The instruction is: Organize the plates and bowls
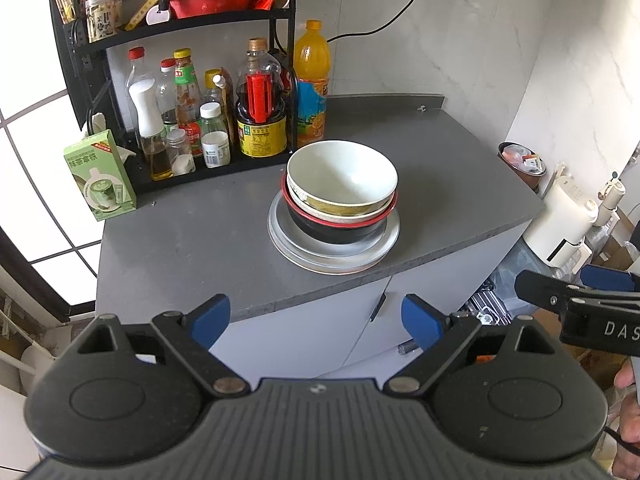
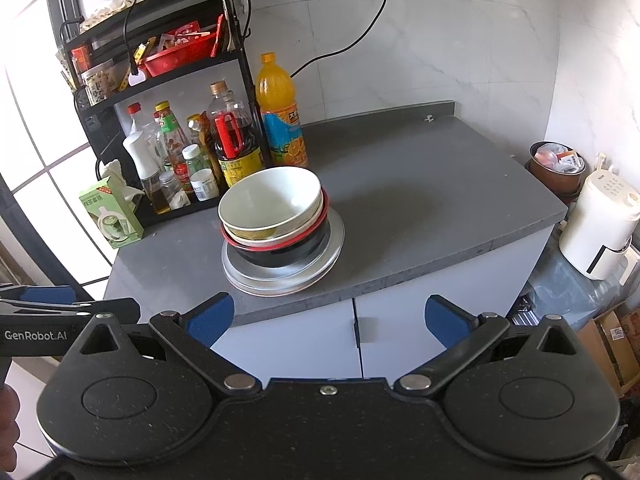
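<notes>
On the grey countertop stands one stack: a cream bowl nested in a white bowl, inside a black bowl with a red rim, all on stacked silver plates. My left gripper hangs open in front of the counter edge, below the stack, holding nothing. My right gripper is open too, off the counter's front, empty. In the left wrist view the right gripper shows at the right edge; in the right wrist view the left gripper shows at the left edge.
A black rack with sauce bottles and an orange juice bottle stands behind the stack. A green carton sits at left. Cabinet doors lie below; a white appliance stands right.
</notes>
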Available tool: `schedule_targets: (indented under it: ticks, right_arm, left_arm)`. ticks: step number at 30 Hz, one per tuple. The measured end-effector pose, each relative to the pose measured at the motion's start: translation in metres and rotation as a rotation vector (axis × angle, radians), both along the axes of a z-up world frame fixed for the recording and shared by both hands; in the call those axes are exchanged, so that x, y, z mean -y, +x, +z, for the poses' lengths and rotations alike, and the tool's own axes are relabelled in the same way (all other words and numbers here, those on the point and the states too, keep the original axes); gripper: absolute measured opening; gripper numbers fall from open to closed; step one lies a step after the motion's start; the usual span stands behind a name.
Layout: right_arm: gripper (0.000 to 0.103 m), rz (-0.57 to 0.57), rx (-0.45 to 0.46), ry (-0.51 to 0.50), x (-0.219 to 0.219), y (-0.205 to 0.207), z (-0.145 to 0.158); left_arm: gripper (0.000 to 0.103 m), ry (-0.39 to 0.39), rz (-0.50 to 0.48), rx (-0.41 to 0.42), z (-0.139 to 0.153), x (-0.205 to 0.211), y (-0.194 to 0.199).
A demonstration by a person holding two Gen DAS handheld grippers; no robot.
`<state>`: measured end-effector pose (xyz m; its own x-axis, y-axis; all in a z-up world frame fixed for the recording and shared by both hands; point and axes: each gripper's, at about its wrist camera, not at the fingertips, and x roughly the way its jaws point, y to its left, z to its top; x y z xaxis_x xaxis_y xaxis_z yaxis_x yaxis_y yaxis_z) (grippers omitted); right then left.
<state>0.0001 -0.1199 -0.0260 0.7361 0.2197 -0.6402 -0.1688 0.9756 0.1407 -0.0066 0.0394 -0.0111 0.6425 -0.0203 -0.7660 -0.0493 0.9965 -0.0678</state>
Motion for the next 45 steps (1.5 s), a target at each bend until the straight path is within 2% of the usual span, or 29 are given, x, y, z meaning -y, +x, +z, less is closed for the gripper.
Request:
schedule_targets:
  ticks: [22,45]
  right_arm:
    - [0.103,-0.01,0.002,-0.001,0.007,0.006,0.001]
    - [0.103,-0.016,-0.004,0.002,0.016,0.011,-0.003]
  left_arm:
    - [0.092,0.01,0.012,0.003,-0.002,-0.002,0.009]
    - [0.091,0.028,0.011,-0.014,-0.007,0.016,0.017]
